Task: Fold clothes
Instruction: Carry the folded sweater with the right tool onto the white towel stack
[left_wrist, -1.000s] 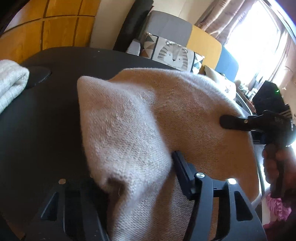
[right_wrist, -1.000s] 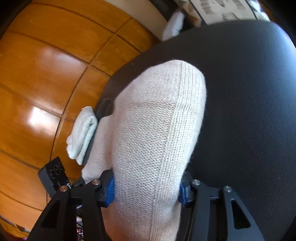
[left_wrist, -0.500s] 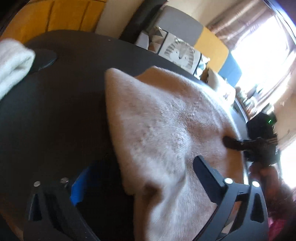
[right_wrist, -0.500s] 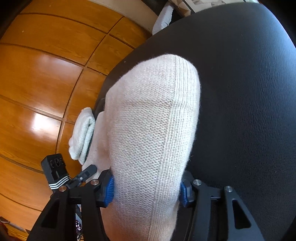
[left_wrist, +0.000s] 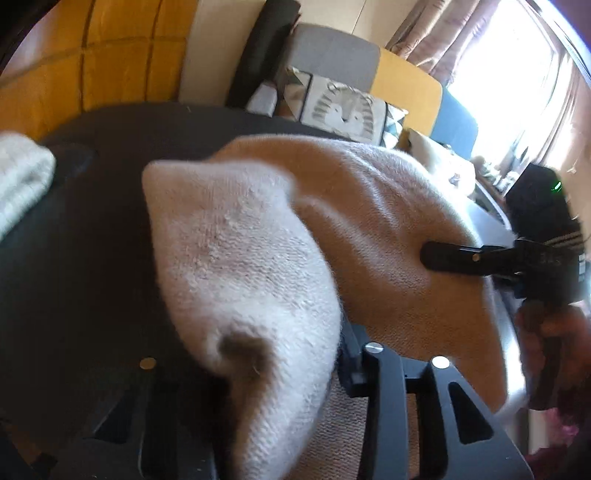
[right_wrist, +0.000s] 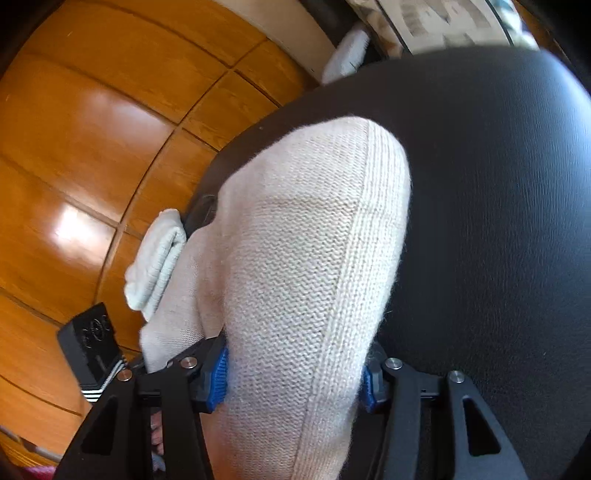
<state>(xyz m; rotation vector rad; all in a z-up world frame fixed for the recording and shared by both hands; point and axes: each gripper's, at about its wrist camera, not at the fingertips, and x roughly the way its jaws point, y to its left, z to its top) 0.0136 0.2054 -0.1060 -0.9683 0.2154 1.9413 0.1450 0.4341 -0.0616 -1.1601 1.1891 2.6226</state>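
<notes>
Holding the cream sweater (right_wrist: 295, 258) up off the dark worktop (right_wrist: 498, 184), your right gripper (right_wrist: 293, 380) is clamped on it, your left gripper (left_wrist: 258, 365) has just been closing around a bunch of it, so only one folded white cloth (right_wrist: 155, 262) looks done.

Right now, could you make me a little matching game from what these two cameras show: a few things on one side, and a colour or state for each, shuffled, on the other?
Things:
1. sweater
2. table
3. floor
4. folded cloth

Colour or state:
A. glossy orange wood
B. black
C. white, lying at the table's edge
D. beige knit, gripped by both pairs of fingers

Pairs: 1-D, 2-B, 3-A, 4-C
</notes>
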